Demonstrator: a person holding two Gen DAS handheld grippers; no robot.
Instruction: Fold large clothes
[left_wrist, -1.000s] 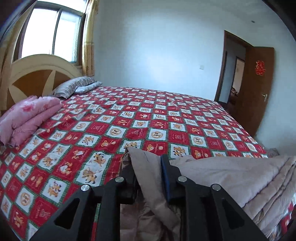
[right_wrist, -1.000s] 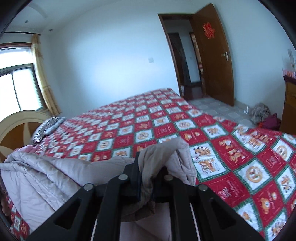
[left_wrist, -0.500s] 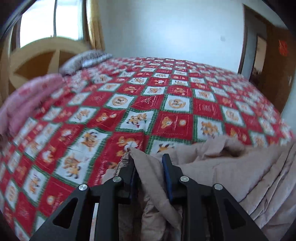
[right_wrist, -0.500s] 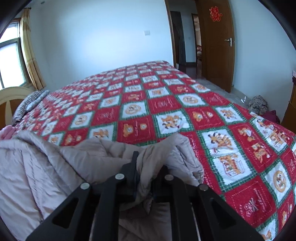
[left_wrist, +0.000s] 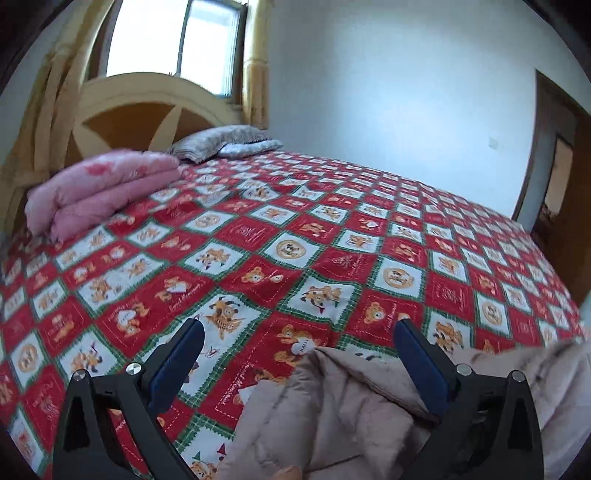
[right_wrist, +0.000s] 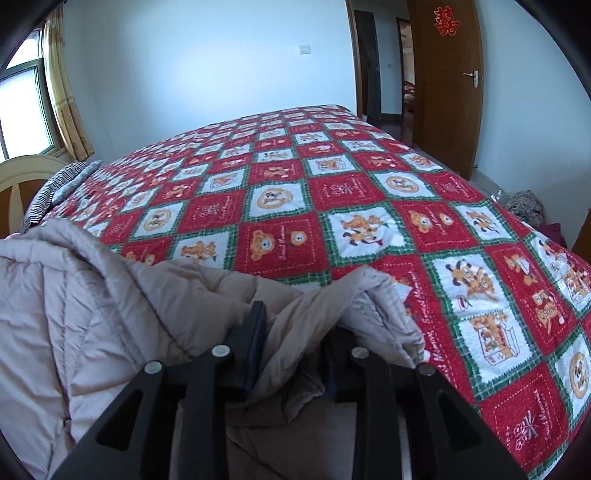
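The left hand-held gripper (left_wrist: 295, 339) is spread wide, its blue-padded fingers (left_wrist: 177, 363) apart and holding nothing; a corner of the beige padded coat (left_wrist: 332, 406) lies loose on the bed between them, nearer the right finger. The right hand-held gripper (right_wrist: 295, 332) is narrowed onto a bunched fold of the same coat (right_wrist: 110, 314), the cloth rising out between its fingers and draping over the right one. The rest of the coat is heaped to the left in the right wrist view, lying at the near edge of the bed. Beyond it stretches the red, white and green checked bedspread (left_wrist: 295, 240) with cartoon patches. Farther back, a folded pink quilt (left_wrist: 103, 192) and a striped pillow (left_wrist: 221, 142) lie by the wooden headboard (left_wrist: 129, 110), below the window (left_wrist: 177, 40). A brown door (right_wrist: 443, 85) stands open at the far wall.
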